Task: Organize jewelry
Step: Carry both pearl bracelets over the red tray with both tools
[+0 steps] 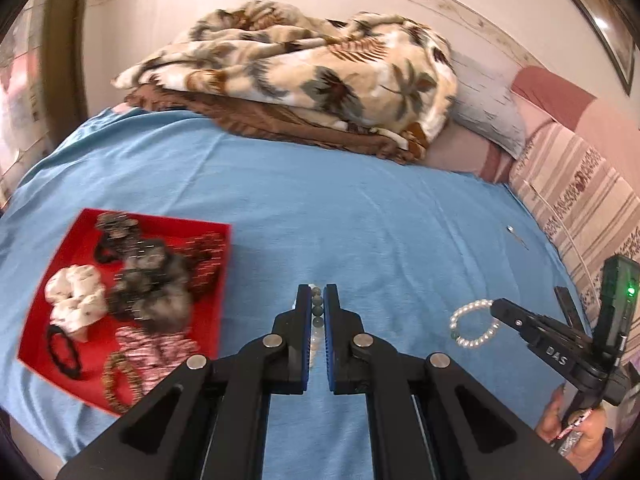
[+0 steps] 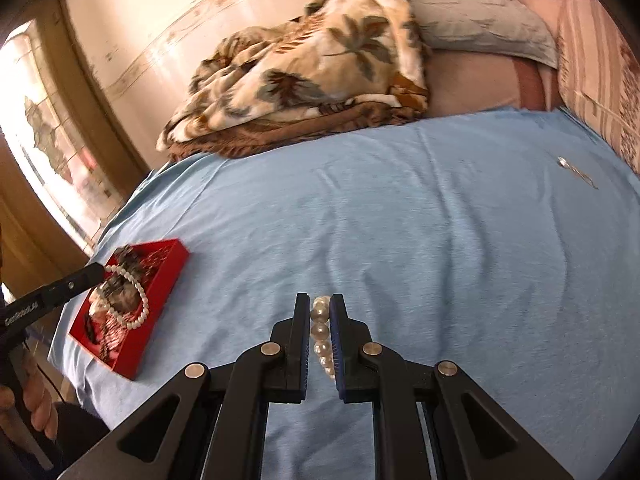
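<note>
A red tray (image 1: 60, 276) lies on the blue sheet (image 1: 360, 220) at the left of the bed, filled with hair scrunchies: a white one (image 1: 76, 300), grey furry ones (image 1: 156, 284), a pink striped one (image 1: 156, 350) and black bands (image 1: 62, 350).

The left gripper (image 1: 318, 300) is clenched on a bead bracelet (image 1: 317, 308); only the right wrist view shows this as a full pearl loop (image 2: 128, 300) hanging over the tray. The right gripper (image 2: 319, 312) is clamped on a second pearl bracelet (image 2: 322, 340), whose whole ring (image 1: 474, 324) appears only in the left wrist view, above the sheet at right. A small silver piece (image 2: 576, 172) lies far right on the sheet. A patterned blanket (image 1: 304, 68) sits at the far side.
</note>
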A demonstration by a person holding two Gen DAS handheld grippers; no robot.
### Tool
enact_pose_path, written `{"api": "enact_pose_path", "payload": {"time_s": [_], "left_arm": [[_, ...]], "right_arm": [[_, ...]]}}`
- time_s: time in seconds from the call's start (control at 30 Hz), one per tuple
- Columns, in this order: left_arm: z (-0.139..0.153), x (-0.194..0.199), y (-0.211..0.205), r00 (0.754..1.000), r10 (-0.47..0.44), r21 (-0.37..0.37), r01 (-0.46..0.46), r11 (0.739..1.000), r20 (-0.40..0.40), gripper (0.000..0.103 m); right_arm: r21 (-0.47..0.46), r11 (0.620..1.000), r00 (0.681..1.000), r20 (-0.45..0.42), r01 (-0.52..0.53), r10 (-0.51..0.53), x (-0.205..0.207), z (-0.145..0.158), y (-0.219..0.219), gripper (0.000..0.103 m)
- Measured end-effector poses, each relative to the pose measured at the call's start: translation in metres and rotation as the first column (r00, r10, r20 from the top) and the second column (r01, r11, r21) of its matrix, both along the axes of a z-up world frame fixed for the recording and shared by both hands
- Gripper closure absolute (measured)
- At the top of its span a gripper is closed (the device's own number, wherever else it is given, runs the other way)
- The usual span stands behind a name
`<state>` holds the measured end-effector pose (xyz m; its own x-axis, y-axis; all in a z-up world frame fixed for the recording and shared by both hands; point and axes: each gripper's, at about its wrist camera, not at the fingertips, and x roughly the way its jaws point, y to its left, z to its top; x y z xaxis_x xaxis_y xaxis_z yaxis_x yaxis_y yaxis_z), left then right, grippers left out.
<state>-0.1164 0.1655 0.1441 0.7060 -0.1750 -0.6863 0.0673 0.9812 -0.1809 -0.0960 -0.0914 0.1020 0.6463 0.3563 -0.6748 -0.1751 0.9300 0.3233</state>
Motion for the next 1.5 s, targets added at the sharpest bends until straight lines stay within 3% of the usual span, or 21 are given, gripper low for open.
{"api": "enact_pose_path", "payload": {"time_s": [0.4, 0.77, 1.1, 1.23, 1.5], "left_arm": [[-0.002, -0.005, 0.106, 0.99, 0.139, -0.035, -0.139, 0.99, -0.007, 0.097], [-0.009, -0.011, 0.174, 0.951, 0.304, 0.047, -0.306, 0.951, 0.056, 0.097], [-0.017, -0.017, 0.206, 0.932, 0.358, 0.024, -0.359, 0.933, 0.052, 0.097], [-0.021, -0.016, 0.208, 0.923, 0.38, 0.061, -0.383, 0.922, 0.059, 0.097], [-0.023, -0.015, 0.207, 0.926, 0.374, 0.068, -0.377, 0.924, 0.059, 0.097]], "right_arm": [[-0.087, 0.975, 0.978, 0.027, -0.204, 0.207, -0.014, 0.022, 0.101, 0.092], [-0.129, 0.923, 0.929, 0.033, -0.362, 0.369, -0.02, 0.033, 0.195, 0.092], [-0.149, 0.869, 0.876, 0.033, -0.471, 0.481, -0.021, 0.04, 0.263, 0.092], [-0.161, 0.858, 0.867, 0.02, -0.488, 0.497, -0.021, 0.038, 0.277, 0.092], [-0.187, 0.847, 0.861, 0.018, -0.497, 0.509, -0.021, 0.042, 0.295, 0.092]]}}
